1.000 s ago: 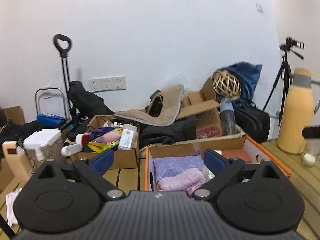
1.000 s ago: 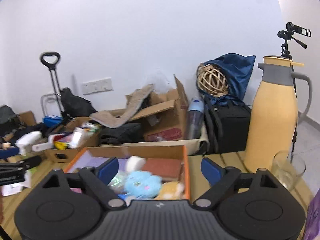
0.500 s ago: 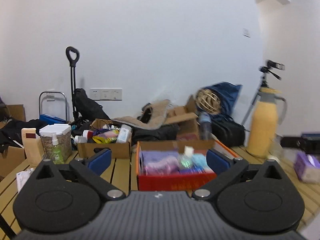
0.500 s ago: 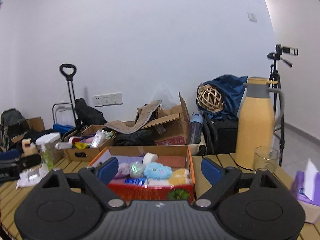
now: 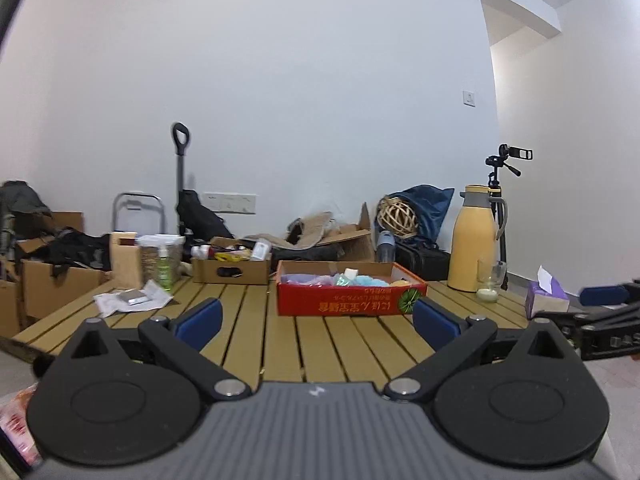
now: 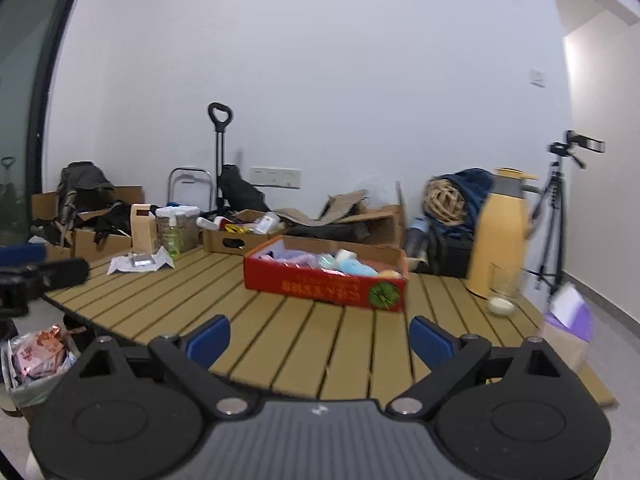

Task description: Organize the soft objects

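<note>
Red cardboard box (image 5: 348, 300) of soft toys on the slatted bench (image 5: 320, 344).
Both claws, left (image 5: 316, 320) and right (image 6: 320, 338), are released and empty, the right just widened, the box well ahead.

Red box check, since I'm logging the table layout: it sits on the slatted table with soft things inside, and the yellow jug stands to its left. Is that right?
Not quite. The yellow jug stands to the right of the red box, as the left wrist view shows. The rest holds: the box sits on the slatted table with soft things inside.

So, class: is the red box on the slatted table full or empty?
Partly filled at least. The red box has no lid, and soft items show above its rim: purple cloth, a blue plush, a white roll. Its depth is hidden.
</note>
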`<state>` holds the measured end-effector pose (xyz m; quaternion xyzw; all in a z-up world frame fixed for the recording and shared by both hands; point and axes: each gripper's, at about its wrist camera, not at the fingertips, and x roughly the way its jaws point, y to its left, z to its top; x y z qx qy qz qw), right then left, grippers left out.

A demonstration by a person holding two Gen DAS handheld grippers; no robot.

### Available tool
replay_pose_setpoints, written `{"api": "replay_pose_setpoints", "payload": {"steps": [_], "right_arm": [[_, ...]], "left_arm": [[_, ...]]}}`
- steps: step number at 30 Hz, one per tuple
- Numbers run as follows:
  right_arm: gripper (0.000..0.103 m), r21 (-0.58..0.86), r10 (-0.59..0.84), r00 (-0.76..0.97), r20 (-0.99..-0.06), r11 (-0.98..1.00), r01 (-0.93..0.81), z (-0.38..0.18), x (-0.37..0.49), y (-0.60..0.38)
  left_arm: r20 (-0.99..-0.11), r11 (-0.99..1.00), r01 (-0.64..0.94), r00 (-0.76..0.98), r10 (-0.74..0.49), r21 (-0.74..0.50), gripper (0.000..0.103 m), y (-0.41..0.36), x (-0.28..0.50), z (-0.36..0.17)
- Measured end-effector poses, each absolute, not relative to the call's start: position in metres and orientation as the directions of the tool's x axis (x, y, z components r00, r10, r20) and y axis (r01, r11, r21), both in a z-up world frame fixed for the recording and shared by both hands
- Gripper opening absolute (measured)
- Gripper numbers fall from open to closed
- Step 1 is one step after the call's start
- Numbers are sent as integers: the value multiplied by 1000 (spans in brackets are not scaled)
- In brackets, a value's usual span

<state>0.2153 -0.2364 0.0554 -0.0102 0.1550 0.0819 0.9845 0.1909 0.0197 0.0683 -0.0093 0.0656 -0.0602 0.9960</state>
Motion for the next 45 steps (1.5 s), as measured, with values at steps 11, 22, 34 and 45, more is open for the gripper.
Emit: {"api": "replay_pose_setpoints", "payload": {"steps": [11, 22, 34, 45], "right_arm": [[101, 152, 164, 951, -261, 980, -127, 21, 74, -240], [103, 133, 186, 955, -229, 978, -159, 17, 24, -229], [103, 130, 197, 953, -231, 977, -170, 19, 29, -229], [103, 130, 201, 955, -216, 976, -176, 18, 26, -228]], "left_arm": [[-177, 994, 106, 978, -110, -30, 103, 19, 80, 40], [-144, 993, 120, 982, -121, -13, 103, 14, 42, 37], [-138, 991, 132, 982, -131, -6, 103, 14, 41, 38], [-143, 991, 136, 980, -135, -5, 103, 15, 43, 38]]}}
